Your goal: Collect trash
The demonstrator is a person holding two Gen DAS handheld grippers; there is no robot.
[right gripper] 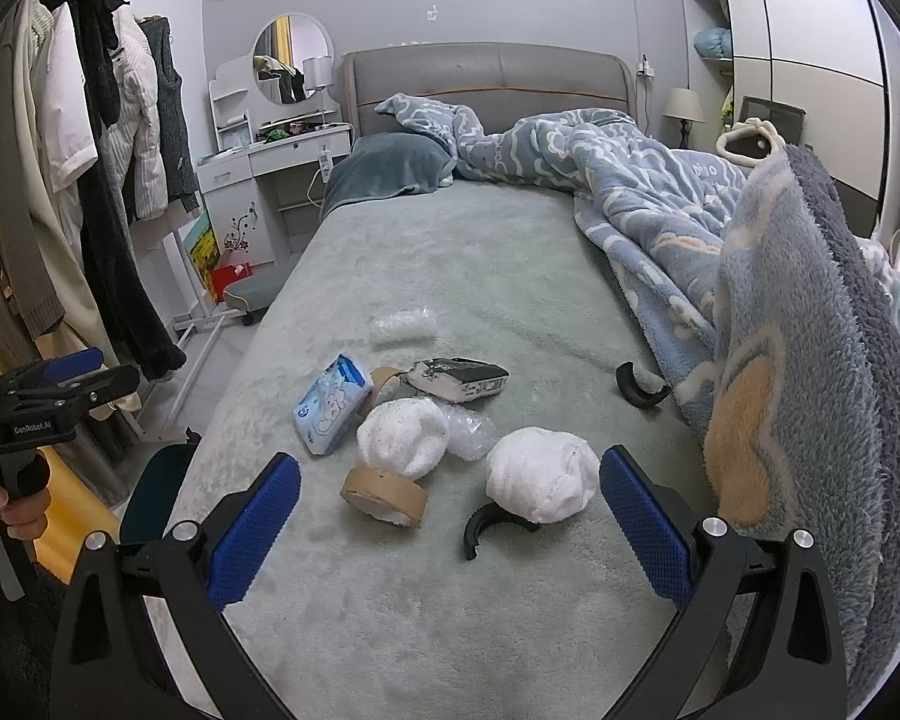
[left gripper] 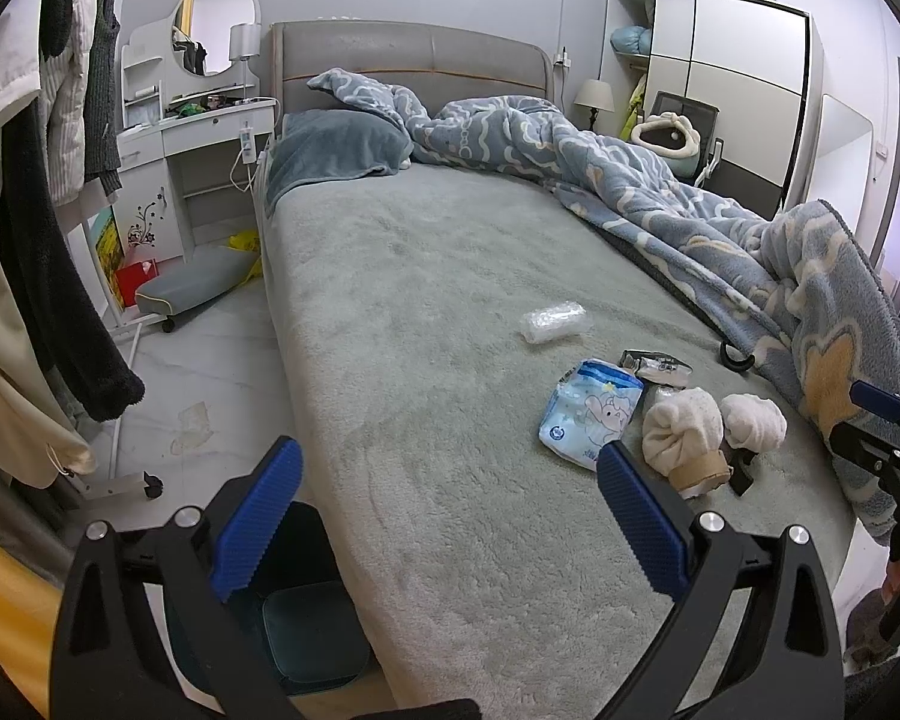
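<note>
Trash lies on the grey-green bed (right gripper: 426, 618): a blue tissue pack (right gripper: 330, 405) (left gripper: 591, 414), two white wads (right gripper: 402, 437) (right gripper: 543, 473), a brown tape roll (right gripper: 384, 495), clear bubble wrap (right gripper: 405, 324) (left gripper: 555, 321), a black-and-white wrapper (right gripper: 459, 381) and two black curved pieces (right gripper: 492, 525) (right gripper: 639, 387). My right gripper (right gripper: 450, 531) is open and empty just short of the tape roll and the near wad. My left gripper (left gripper: 450, 519) is open and empty over the bed's left edge, above a dark bin (left gripper: 306, 618).
A blue fleece blanket (right gripper: 798, 360) is heaped along the bed's right side. A clothes rack (right gripper: 90, 150) stands at the left, with a white dressing table (right gripper: 270, 162) beyond it. A wardrobe (left gripper: 732, 78) stands at the far right.
</note>
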